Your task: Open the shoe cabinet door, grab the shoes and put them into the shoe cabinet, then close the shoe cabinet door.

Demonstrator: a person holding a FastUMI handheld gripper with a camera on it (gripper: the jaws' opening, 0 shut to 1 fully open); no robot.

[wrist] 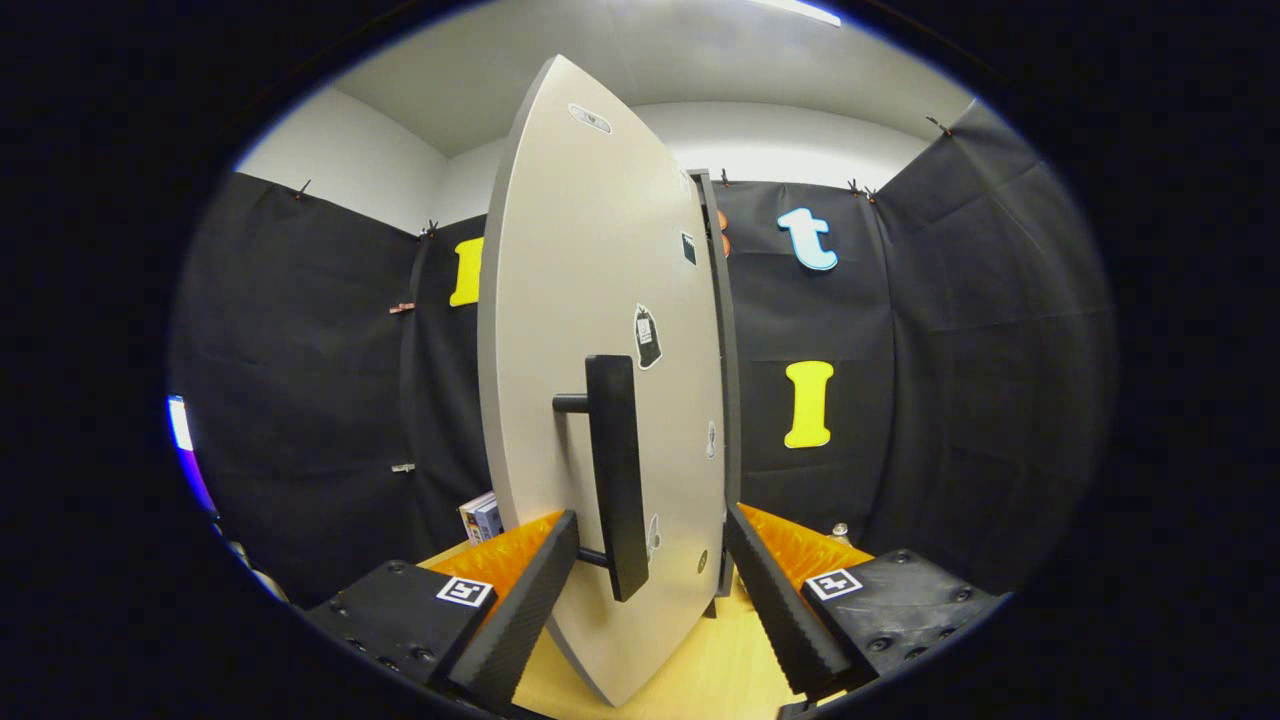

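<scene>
1 door (560,300), 1 handle (615,470), open-fingered claw (650,560)

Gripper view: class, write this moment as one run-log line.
phase: at cabinet door | gripper: jaws open, straddling the door edge-on | handle: between the jaws, not clamped | shoes: unseen

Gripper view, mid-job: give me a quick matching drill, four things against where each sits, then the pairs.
Things:
1. cabinet door
2. door handle
3. small boxes
4. gripper

Places:
A. fingers open, one on each side of the door's lower edge
B. on the wooden surface beyond the left finger
C. black bar standing off the door's face
D. pale panel seen almost edge-on, between the fingers

Pairs: 1-D, 2-C, 3-B, 4-A
</scene>
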